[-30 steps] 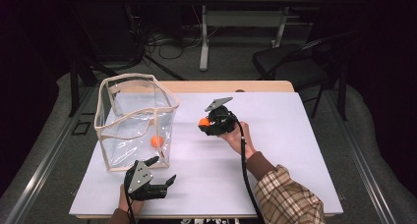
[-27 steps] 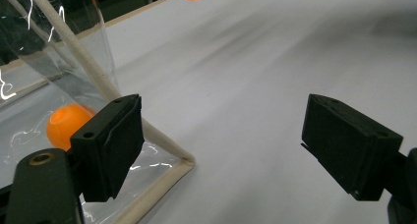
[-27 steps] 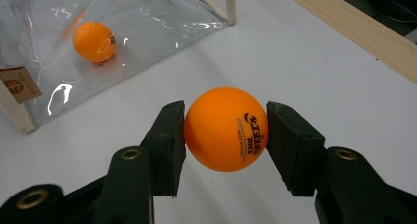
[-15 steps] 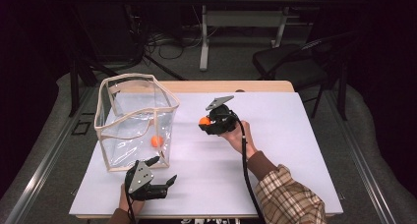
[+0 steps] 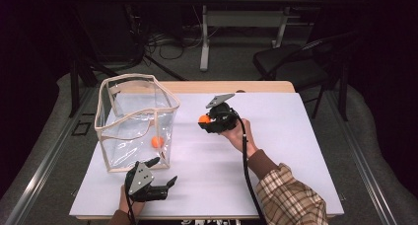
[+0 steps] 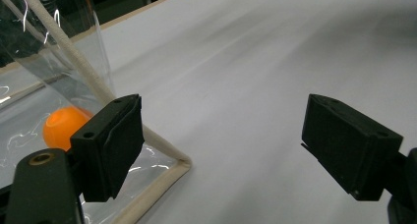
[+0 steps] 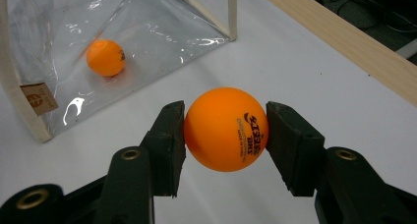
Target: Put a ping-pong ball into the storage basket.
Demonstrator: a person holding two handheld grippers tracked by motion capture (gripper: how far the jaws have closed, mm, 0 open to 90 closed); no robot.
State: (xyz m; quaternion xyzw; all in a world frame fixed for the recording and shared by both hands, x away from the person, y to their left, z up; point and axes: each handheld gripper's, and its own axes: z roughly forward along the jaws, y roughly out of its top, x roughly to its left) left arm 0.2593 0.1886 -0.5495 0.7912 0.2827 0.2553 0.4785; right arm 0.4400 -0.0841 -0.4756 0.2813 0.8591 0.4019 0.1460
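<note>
right gripper: jaws clamped on an orange ball, one pad on each side, ball sits between the tips. Blue print on the ball faces the camera.
right gripper, high view: held above the white table, mid-table, just right of the bag. Tips point left toward the bag; ball shows at the tips. Grey plate on top, cable trails back along the forearm in a plaid sleeve.
left gripper: jaws wide apart, nothing between them, bare table surface in the gap.
left gripper, high view: low at the near edge of the table, just in front of the bag's near corner, tips pointing right.
left jaw vs bag: in the left gripper view the left-hand jaw sits right by the bag's bottom corner trim; cannot tell whether it touches.
bag: clear plastic, beige trim, standing upright on the left half of the table, top open.
second ball: orange, inside the bag, lying on its floor near the right wall. Also seen through the plastic at and.
bag label: small tan tag on the trim edge, print too small to read.
held ball vs bag: outside the bag, near it, apart from the wall.
</note>
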